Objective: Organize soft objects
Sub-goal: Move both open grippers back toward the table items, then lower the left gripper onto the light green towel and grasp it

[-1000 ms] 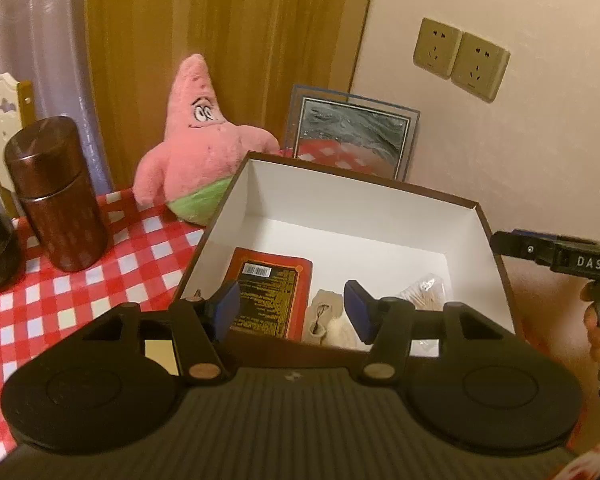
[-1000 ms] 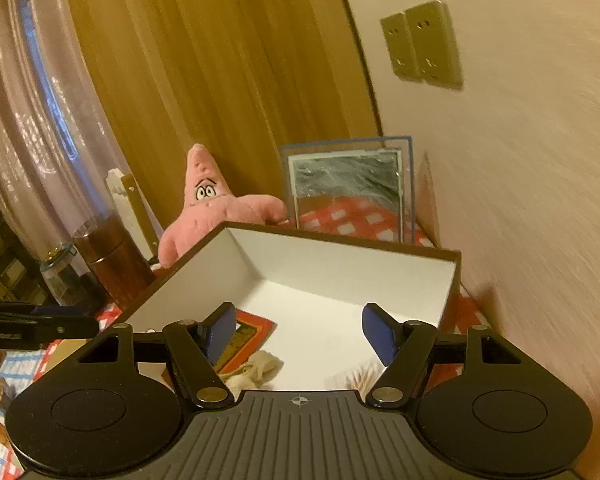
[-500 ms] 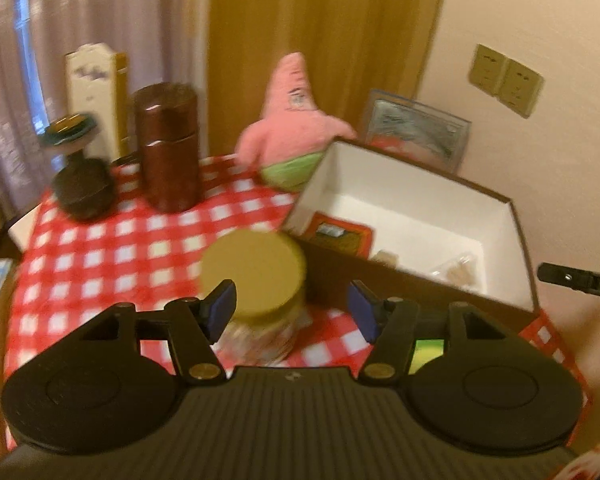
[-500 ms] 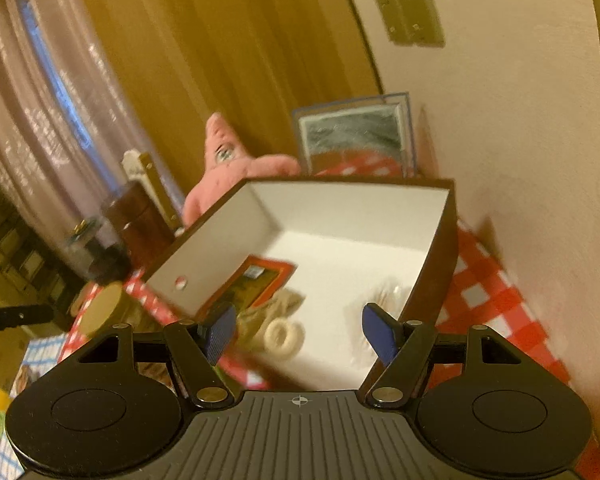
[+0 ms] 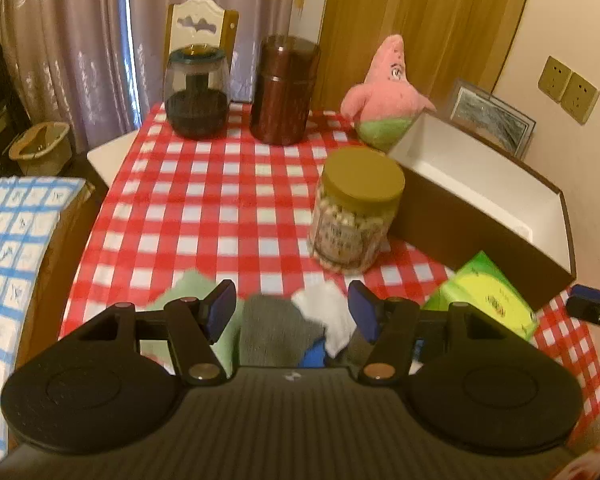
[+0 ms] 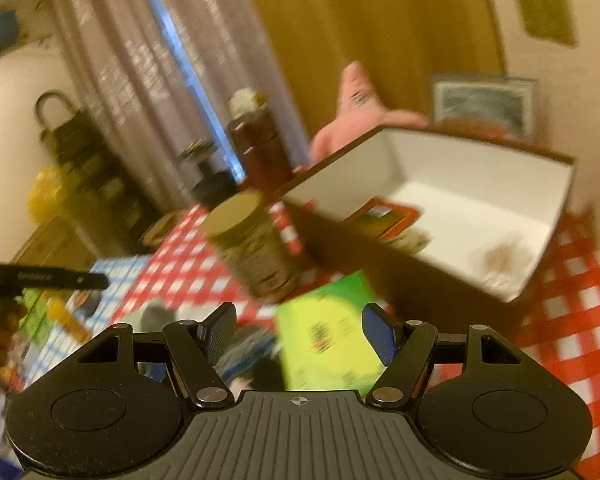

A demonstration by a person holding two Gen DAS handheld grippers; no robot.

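Red-and-white checked cloth (image 5: 204,216) covering the table, seen sharply from the left wrist and blurred from the right. Left claw (image 5: 292,314) with blue-padded jaws apart, gripping nothing, poised over a heap of soft cloths (image 5: 276,328) at the near edge of the table: pale green at left, grey in the middle, white at right, a scrap of blue beneath. Whether the pads touch the fabric cannot be told. Right claw (image 6: 298,334) likewise spread wide and holding nothing, with a green-yellow packet (image 6: 328,332) lying between and beyond its jaws, just in front of the brown box (image 6: 420,276). Same packet (image 5: 488,296) visible at the right of the left view, leaning against the box wall (image 5: 460,220).

Box open-topped, white inside, holding an orange-red packet (image 6: 384,216) and some pale items too blurred to name. Pink star plush (image 5: 388,92) upright behind the far left corner of the box, touching or nearly touching it. Clear jar with tan lid (image 5: 356,212) just beside the near left side of the box. Dark brown canister (image 5: 284,92) and a smoky glass jar (image 5: 196,92) side by side at the back of the table. Framed picture (image 5: 492,120) propped against the wall behind the box.
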